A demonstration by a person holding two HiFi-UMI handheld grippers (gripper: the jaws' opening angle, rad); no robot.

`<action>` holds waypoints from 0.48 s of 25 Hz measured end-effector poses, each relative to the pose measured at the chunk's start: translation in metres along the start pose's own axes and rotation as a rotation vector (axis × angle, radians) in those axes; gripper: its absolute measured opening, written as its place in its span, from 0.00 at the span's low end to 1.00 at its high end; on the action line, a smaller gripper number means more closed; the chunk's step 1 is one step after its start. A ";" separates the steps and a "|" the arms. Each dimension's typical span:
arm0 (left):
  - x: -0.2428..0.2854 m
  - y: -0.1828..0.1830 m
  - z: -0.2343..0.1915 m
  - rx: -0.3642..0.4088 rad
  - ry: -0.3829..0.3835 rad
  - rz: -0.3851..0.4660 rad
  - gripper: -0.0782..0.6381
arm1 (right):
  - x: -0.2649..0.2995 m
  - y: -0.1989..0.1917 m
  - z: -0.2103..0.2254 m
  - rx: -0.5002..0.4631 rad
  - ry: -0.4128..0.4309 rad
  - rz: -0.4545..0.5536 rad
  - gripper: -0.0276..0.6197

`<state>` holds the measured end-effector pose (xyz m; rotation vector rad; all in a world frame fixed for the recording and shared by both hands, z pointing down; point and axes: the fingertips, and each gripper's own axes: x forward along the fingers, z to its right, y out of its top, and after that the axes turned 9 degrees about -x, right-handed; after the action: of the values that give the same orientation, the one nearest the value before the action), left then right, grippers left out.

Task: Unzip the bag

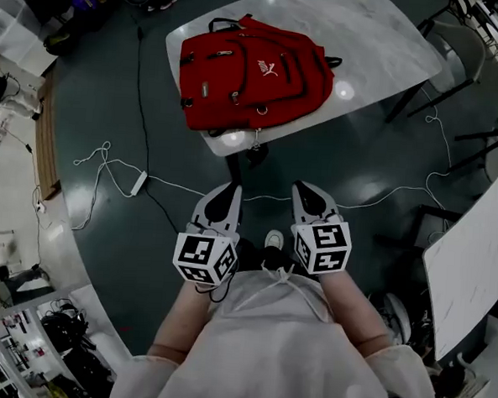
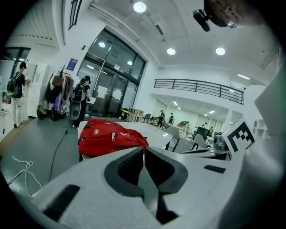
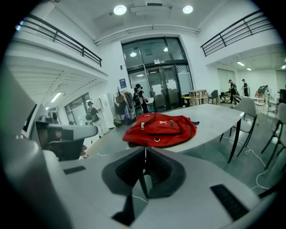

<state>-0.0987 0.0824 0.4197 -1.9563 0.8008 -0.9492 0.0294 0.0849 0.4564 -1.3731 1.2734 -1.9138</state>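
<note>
A red backpack (image 1: pixel 252 75) lies flat on the near corner of a pale marble table (image 1: pixel 385 42), its zips closed. The backpack (image 2: pixel 111 136) also appears ahead in the left gripper view, and the backpack (image 3: pixel 160 129) in the right gripper view. My left gripper (image 1: pixel 231 189) and right gripper (image 1: pixel 305 191) are held side by side close to my body, well short of the table, over the dark floor. Both are shut with their tips together and hold nothing.
White cables (image 1: pixel 116 171) and a power strip (image 1: pixel 139 181) trail across the floor to my left. A white board (image 1: pixel 472 266) leans at the right, with chairs (image 1: pixel 473 39) past the table. People stand by the glass doors (image 2: pixel 80 96) in the distance.
</note>
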 end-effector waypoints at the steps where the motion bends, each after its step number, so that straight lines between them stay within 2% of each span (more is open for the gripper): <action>1: 0.005 -0.001 -0.004 -0.003 0.011 -0.005 0.15 | 0.006 0.000 0.004 0.001 0.005 -0.007 0.09; 7: 0.037 0.000 -0.031 -0.015 0.048 -0.046 0.15 | 0.046 0.002 0.017 0.004 0.033 -0.054 0.09; 12: 0.080 0.009 -0.057 -0.014 0.029 -0.082 0.15 | 0.084 0.009 0.020 0.027 0.065 -0.093 0.09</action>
<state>-0.1060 -0.0068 0.4611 -2.0042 0.7500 -1.0249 0.0130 0.0074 0.4906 -1.3889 1.2288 -2.0460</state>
